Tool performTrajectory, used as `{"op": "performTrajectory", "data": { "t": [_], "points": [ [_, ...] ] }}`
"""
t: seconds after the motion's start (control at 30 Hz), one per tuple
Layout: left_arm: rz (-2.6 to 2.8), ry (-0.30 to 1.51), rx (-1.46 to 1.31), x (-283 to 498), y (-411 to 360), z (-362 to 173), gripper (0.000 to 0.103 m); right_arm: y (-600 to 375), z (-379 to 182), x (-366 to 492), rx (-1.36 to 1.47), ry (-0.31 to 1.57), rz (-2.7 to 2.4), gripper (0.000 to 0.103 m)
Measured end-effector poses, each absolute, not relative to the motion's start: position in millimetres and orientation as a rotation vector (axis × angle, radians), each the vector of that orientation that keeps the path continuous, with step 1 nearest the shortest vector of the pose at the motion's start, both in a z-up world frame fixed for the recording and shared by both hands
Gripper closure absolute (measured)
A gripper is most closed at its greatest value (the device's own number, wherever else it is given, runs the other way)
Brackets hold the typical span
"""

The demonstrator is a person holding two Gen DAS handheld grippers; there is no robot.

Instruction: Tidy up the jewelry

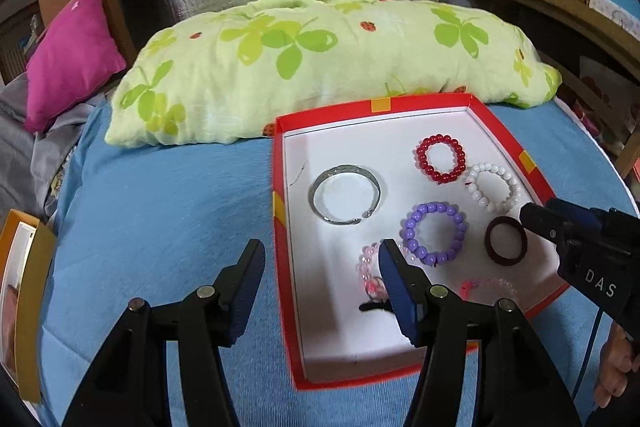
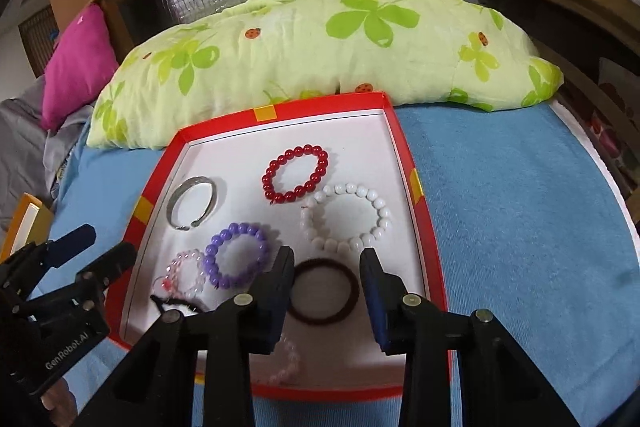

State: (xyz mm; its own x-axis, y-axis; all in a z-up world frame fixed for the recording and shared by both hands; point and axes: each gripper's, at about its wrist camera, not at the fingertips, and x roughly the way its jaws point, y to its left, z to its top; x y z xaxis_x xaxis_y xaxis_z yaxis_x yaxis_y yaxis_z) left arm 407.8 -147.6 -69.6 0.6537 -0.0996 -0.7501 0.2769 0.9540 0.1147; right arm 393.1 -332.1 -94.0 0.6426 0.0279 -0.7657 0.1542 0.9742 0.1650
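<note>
Right wrist view: we sort bracelets in a red box lid [image 2: 400,163] on the bed.
Right gripper [image 2: 326,283] jaws open, empty, straddling the brown hair tie [image 2: 304,315]; left gripper [image 1: 320,267] jaws open, empty.

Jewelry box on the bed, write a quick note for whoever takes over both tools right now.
Left tool: open, empty, straddling the box's left wall.
Right tool: open, empty, above the dark hair tie.
In the red box: silver bangle, red, white and purple bracelets, two pink bracelets, hair tie.
Done: all pieces visible are boxed.
Left: neaten them if needed.
</note>
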Motion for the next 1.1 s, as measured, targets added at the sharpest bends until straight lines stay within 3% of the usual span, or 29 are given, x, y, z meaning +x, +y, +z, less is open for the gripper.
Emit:
{"op": "performTrajectory", "data": {
  "t": [0.43,0.57,0.7,1.1],
  "points": [
    [-0.172,0.777,0.198,343,-125,-51,0.042,-308,-77,316,0.144,0.843,-0.037,0.064],
    [-0.151,0.752,0.202,318,-117,-46,0.041,-300,-72,296,0.124,0.822,-0.05,0.049],
    [-0.123,0.713,0.204,293,-106,-43,0.025,-291,-65,271,0.111,0.788,-0.058,0.049],
    [-0.117,0.653,0.184,254,-81,-24,0.025,-270,-58,228,0.109,0.751,-0.036,0.049]
  ]
}}
